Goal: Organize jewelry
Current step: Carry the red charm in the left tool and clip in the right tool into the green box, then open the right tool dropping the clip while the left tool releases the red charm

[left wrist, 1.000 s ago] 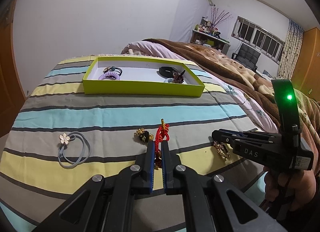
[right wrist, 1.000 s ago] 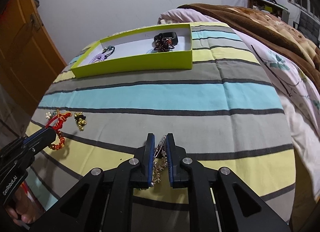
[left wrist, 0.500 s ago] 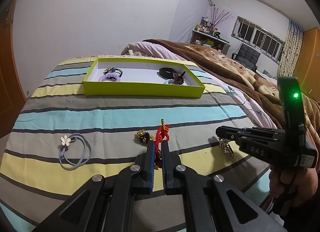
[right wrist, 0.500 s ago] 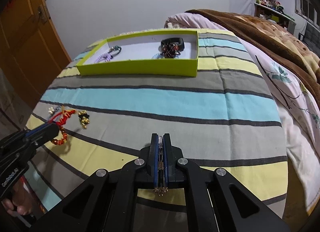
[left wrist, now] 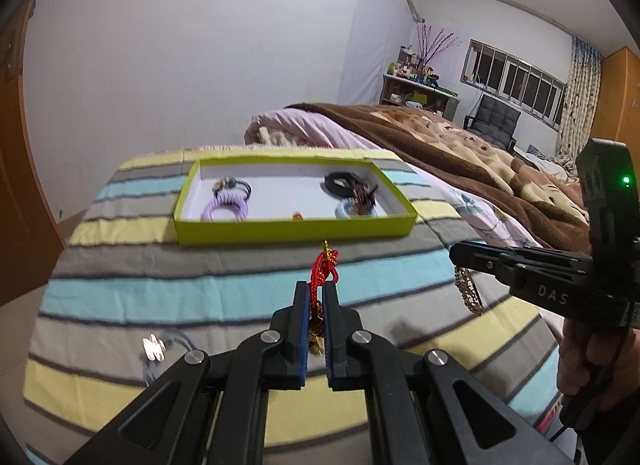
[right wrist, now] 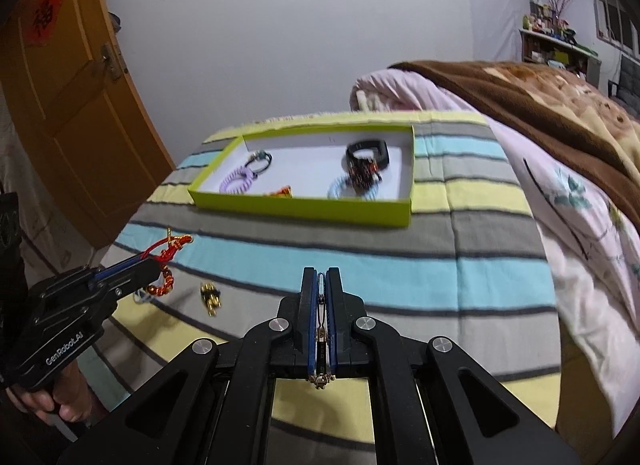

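My left gripper [left wrist: 316, 289] is shut on a red cord bracelet [left wrist: 325, 269] with gold beads and holds it above the striped bedspread; it also shows in the right wrist view [right wrist: 166, 255]. My right gripper [right wrist: 321, 277] is shut on a gold chain bracelet [right wrist: 321, 339], which hangs from it in the left wrist view [left wrist: 466, 291]. A lime green box [left wrist: 296, 231] lies ahead, holding a purple coil tie [left wrist: 225, 209], a black band [left wrist: 340, 184], a blue coil tie [right wrist: 347, 189] and other small pieces.
A gold and black earring [right wrist: 211, 297] lies on the bedspread [right wrist: 400, 277]. A flower hair tie [left wrist: 154, 347] lies at the lower left. A brown blanket [left wrist: 460, 153] covers the bed to the right. A wooden door [right wrist: 68, 105] stands at the left.
Both grippers have lifted off the bedspread with their bracelets and moved forward toward the green box. The gold earring and the flower hair tie stayed on the bedspread.
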Available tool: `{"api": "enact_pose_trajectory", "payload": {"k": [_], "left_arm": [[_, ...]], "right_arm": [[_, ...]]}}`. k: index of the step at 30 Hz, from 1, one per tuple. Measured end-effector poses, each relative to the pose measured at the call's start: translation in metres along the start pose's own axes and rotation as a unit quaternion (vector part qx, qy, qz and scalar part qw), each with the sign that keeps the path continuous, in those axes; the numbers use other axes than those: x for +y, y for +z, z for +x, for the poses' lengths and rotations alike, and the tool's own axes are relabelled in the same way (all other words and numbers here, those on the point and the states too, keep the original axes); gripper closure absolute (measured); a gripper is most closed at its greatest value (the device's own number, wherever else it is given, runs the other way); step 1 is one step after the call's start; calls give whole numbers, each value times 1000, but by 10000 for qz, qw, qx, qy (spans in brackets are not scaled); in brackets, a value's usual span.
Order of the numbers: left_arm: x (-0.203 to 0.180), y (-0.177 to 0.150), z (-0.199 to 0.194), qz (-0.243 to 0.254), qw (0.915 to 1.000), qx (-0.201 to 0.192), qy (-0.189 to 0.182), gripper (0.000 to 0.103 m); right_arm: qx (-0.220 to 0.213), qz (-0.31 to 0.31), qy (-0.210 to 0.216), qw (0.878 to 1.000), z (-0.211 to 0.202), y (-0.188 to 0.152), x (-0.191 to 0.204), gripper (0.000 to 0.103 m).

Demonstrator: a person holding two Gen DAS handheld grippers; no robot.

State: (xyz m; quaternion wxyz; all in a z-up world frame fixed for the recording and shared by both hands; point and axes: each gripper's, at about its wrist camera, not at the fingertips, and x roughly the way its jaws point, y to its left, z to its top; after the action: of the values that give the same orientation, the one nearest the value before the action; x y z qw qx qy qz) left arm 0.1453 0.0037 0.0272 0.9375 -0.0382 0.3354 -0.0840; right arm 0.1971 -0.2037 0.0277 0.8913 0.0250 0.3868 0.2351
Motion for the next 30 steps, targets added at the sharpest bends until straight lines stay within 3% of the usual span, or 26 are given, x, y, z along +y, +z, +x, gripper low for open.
{"api": "enact_pose_trajectory", "payload": {"k": [15,22,30], "left_arm": [[31,63,60,158,9996,-1,234,97],[46,86,102,111,9996,117,226,97],[64,90,150,-41,9985,442,321,97]], "right_arm": [[-148,-196,162,9996,41,63,0,99],[33,-313,202,9993,84,87,3,99],[375,-268,177,9988,133,95,-6,99]]}}
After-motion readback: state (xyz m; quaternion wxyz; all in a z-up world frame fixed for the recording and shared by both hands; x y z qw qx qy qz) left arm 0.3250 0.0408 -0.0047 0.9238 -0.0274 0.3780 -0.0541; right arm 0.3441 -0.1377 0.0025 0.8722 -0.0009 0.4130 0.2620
